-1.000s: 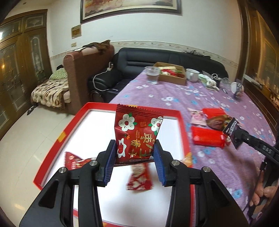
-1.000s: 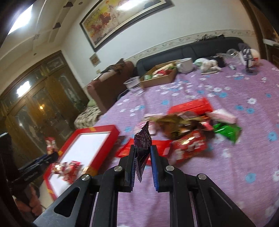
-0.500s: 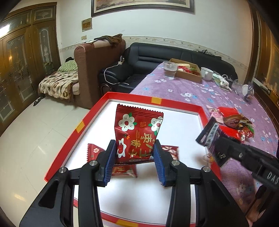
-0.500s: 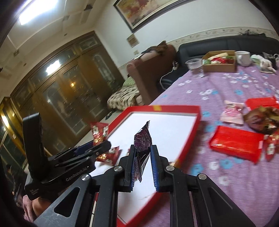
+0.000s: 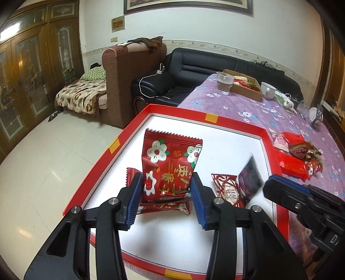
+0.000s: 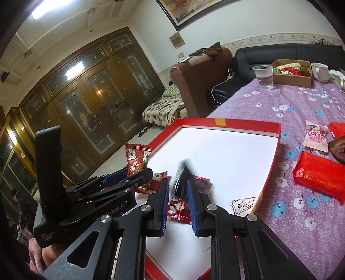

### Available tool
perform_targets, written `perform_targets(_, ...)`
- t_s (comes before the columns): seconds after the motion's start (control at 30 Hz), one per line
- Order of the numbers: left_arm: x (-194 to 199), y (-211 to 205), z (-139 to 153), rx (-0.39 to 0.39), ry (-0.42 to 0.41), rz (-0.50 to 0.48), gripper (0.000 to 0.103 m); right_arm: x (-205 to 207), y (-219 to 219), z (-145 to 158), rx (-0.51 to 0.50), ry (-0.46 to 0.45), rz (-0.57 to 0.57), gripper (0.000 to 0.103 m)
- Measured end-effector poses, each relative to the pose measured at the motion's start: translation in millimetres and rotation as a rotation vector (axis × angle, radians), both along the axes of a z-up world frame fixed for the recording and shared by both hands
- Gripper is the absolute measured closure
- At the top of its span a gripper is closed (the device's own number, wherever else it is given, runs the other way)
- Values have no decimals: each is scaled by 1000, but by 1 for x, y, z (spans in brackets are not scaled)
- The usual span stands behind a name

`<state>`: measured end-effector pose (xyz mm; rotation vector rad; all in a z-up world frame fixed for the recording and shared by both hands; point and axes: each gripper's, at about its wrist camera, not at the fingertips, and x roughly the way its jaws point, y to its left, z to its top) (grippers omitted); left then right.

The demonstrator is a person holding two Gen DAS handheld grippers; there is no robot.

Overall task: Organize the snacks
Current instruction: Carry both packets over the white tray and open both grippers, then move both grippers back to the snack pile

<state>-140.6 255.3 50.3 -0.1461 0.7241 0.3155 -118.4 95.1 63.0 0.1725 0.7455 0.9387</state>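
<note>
Left gripper, jaws just opening but pads touching the upright red flower packet, hangs over the red tray, directly above flat packets; alongside, the right gripper, almost closed, has a blurred dark packet between its jaws.

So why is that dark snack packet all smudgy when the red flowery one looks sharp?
Left wrist view: the dark packet is motion-blurred above the red tray, while the red flower packet is crisp. Right wrist view: the same dark packet smears at the right gripper, and the ceiling light glares. Both views bend straight edges.
</note>
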Motion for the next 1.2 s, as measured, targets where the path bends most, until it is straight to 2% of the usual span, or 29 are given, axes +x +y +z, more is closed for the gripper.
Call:
perform_targets(0.03, -1, 2, 1, -4, -4, 11, 54, 0, -2, 1, 4, -1, -3, 81)
perform_targets(0.07, -2, 3, 2, -6, -9, 22, 44, 0, -5, 2, 11, 3, -9, 76)
perform_targets(0.1, -3, 5, 3, -7, -18, 26, 40, 1, -8, 3, 20, 11, -13, 73)
perform_targets(0.13, -4, 5, 4, -6, -27, 28, 40, 2, -11, 3, 32, 18, -22, 69)
perform_targets(0.23, -6, 1, 8, 10, -46, 25, 39, 5, -23, 5, 43, 20, -55, 68)
perform_targets(0.37, -5, -10, 11, 19, -60, -13, 32, 12, -44, 6, 55, 29, -101, 67)
perform_targets(0.57, -1, -36, 12, 45, -50, -107, 31, 31, -98, 3, 20, 33, -226, 61)
perform_targets(0.8, 11, -79, 10, 60, -11, -234, 31, 51, -194, -4, 9, 72, -426, 55)
perform_targets(0.93, 12, -106, 11, 81, -4, -301, 31, 64, -232, -16, 24, 139, -497, 52)
perform_targets(1.03, 13, -124, 11, 90, 5, -350, 31, 72, -242, -26, 46, 204, -524, 52)
perform_targets(1.13, 15, -137, 8, 103, 22, -386, 31, 83, -237, -31, 9, 235, -537, 51)
perform_targets(1.2, 16, -142, 6, 106, 35, -400, 31, 88, -231, -33, -13, 239, -537, 45)
